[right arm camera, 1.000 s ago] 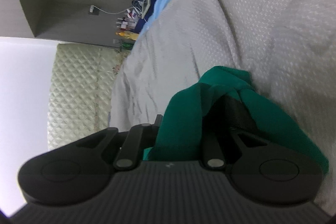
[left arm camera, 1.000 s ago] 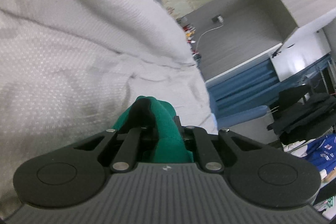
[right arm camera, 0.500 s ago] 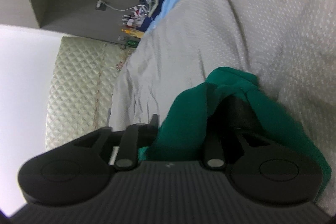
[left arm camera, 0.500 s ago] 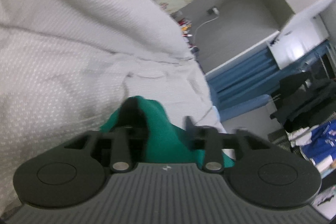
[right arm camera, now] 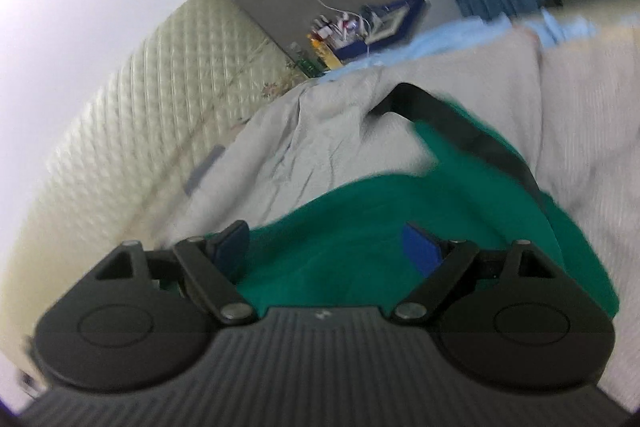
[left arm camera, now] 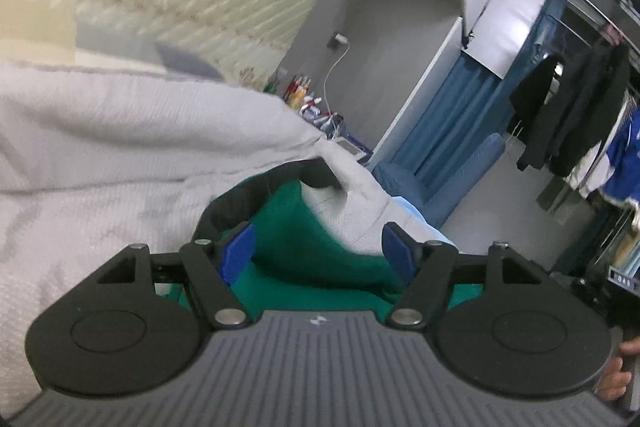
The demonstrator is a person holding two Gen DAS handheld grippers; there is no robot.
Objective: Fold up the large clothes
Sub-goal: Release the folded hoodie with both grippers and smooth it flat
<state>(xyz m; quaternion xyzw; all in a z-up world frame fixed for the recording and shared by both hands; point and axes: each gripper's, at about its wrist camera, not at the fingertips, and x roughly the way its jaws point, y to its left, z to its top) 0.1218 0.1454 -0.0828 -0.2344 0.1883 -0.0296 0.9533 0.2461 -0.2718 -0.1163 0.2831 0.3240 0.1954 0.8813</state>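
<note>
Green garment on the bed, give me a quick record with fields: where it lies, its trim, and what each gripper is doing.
garment: green garment lying on the grey bedspread
trim: black band along its far edge
left gripper: open, jaws just opened, cloth below them, not pinched
right gripper: open, jaws just opened, cloth below them, not pinched
background: quilted headboard, blue curtain

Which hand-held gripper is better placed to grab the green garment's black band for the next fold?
Probably the left hand-held gripper: the black band curls just beyond its left finger. From the right hand-held gripper, the band lies farther off. Both have just opened, pads clear of the green garment.
</note>
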